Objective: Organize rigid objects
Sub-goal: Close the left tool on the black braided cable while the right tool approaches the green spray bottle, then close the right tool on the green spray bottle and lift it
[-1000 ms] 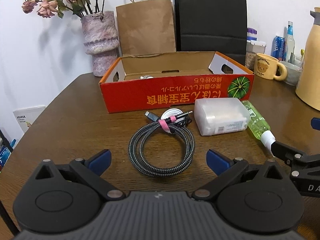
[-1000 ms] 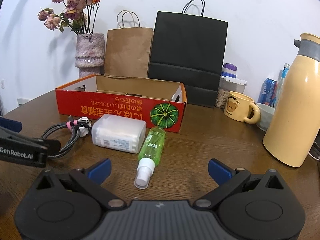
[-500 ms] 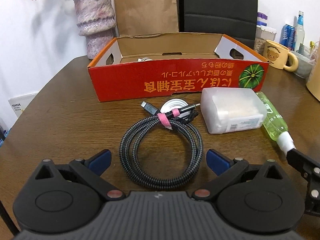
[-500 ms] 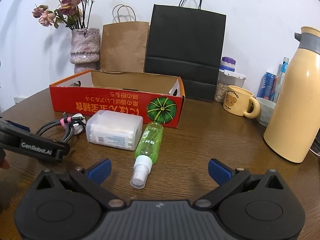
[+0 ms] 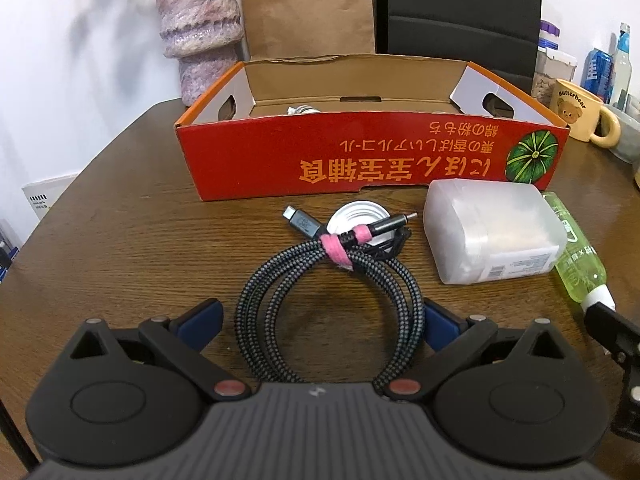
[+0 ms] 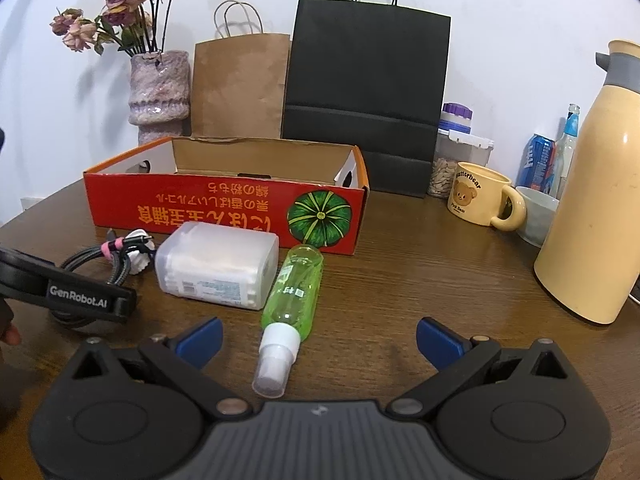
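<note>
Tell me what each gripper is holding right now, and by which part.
Nothing is held. The left gripper is open, its fingers straddling the coiled cable without closing on it. The right gripper is open near the green spray bottle.

Left wrist view: low over the table (image 5: 120, 240), facing the far wall, close above the coiled cable (image 5: 332, 292). Right wrist view: further right, apparently slightly lower. Both share the red box (image 5: 360, 156) (image 6: 224, 208), plastic case (image 5: 492, 236) (image 6: 218, 264) and green bottle (image 5: 576, 256) (image 6: 294, 288).
</note>
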The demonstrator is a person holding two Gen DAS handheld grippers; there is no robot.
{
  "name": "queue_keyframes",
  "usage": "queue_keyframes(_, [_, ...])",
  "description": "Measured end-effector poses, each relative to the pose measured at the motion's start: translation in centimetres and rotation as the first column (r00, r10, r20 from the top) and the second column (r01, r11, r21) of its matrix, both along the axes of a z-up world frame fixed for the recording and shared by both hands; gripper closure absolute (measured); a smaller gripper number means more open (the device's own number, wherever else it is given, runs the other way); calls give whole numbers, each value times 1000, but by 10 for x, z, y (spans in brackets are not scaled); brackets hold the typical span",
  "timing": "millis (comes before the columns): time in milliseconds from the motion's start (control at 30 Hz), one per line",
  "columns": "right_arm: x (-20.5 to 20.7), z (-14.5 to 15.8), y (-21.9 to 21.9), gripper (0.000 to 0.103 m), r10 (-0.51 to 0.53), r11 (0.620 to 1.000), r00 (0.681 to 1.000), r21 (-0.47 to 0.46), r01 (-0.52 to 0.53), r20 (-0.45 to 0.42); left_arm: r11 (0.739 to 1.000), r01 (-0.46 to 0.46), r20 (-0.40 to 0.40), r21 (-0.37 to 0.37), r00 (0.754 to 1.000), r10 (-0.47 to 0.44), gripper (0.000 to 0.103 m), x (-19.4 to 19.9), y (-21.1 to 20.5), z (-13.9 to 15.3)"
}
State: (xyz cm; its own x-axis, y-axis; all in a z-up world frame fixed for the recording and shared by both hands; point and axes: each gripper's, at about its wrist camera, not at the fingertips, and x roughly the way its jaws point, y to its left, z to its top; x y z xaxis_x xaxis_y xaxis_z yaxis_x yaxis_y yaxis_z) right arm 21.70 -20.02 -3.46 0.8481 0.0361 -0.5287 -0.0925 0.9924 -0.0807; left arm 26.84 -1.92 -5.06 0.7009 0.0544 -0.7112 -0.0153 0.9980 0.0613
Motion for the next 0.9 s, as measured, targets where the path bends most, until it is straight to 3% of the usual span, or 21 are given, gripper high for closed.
queue_keyframes(100, [6,-2,2,0,-2,1000,1000,-7,2,-8,1000,12,4,-21,1000,-12,10,-1,1,1])
queue_keyframes(300, [15,-6,4,0,-5,1000,1000,-13,5,-22,1000,22,17,-20,1000,-21,13,-3,0,2])
queue_keyframes(733, [23,-6,4,0,-5,1000,1000,-7,5,-27,1000,20,43,-14,999,-19,14,-5,0,4])
queue_keyframes(900, [30,-7,4,5,-11,1000,999,-10,11,-33,1000,23,49,-12,999,-22,14,-6,1,5])
